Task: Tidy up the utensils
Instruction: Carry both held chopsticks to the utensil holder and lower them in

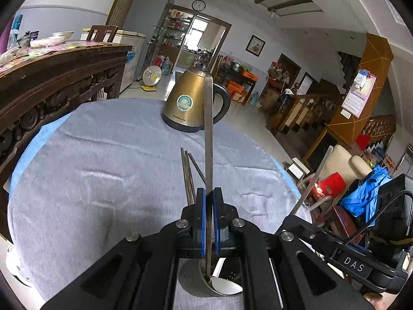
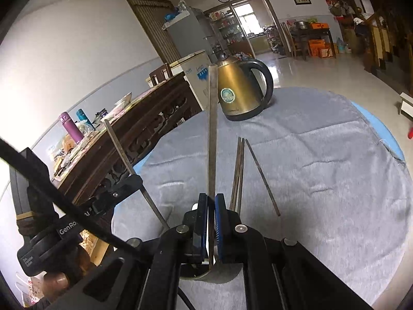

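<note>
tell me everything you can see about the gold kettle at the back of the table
The gold kettle is an electric kettle with a brushed, brass-coloured metal body that tapers toward the top. It has a dark lid knob, a short spout on the side away from its black loop handle, a black base, a round teal sticker on its body and small lettering near the bottom. It stands upright, lid closed, at the far edge of the grey cloth on the round table. Nothing touches it except the cloth; neither claw is near it.

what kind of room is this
Most likely a lived-in home dining or living room: a brass electric kettle on a cloth-covered table, a carved wooden sideboard, and a fridge behind.
</note>
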### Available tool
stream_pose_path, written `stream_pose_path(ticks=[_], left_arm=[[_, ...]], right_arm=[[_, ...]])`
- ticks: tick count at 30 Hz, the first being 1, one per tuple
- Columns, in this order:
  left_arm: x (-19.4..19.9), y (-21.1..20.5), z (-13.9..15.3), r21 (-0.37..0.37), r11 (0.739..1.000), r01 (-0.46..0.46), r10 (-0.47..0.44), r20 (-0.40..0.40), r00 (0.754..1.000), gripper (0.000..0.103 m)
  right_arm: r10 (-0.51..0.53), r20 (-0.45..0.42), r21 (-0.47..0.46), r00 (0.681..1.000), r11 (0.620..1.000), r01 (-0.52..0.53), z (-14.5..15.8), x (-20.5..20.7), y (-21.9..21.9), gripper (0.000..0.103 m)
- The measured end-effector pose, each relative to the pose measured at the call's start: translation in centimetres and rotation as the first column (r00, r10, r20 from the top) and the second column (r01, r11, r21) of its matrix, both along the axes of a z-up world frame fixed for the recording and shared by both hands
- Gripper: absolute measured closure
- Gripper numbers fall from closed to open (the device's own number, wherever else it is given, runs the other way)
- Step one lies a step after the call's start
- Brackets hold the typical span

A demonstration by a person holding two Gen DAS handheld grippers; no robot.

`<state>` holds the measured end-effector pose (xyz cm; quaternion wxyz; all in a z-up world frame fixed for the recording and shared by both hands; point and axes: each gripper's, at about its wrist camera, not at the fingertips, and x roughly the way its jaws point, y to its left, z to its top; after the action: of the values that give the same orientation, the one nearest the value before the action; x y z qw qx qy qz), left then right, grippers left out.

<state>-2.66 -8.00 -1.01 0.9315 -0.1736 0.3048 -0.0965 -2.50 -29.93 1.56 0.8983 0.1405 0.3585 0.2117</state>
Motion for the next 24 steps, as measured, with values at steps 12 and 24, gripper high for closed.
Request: stream_pose_path(ticks=[12, 24], left_arm=[[-0.8, -0.5, -0.8, 0.005, 1.000, 0.017, -0.017, -0.028, 0.999, 0.098], [-1.4, -0.6, -1.3, 0.007, 0.999, 0.032, -0.031, -0.058, 0.998, 0.098]], right_arm=[[0.013, -0.010, -0.010, 1.000, 1.000, -0.013, -0.8, -0.7, 0.3, 0.097], [0.018, -0.020, -0.016, 1.000, 1.000, -0.018, -1.2, -0.9, 0.4, 0.097]])
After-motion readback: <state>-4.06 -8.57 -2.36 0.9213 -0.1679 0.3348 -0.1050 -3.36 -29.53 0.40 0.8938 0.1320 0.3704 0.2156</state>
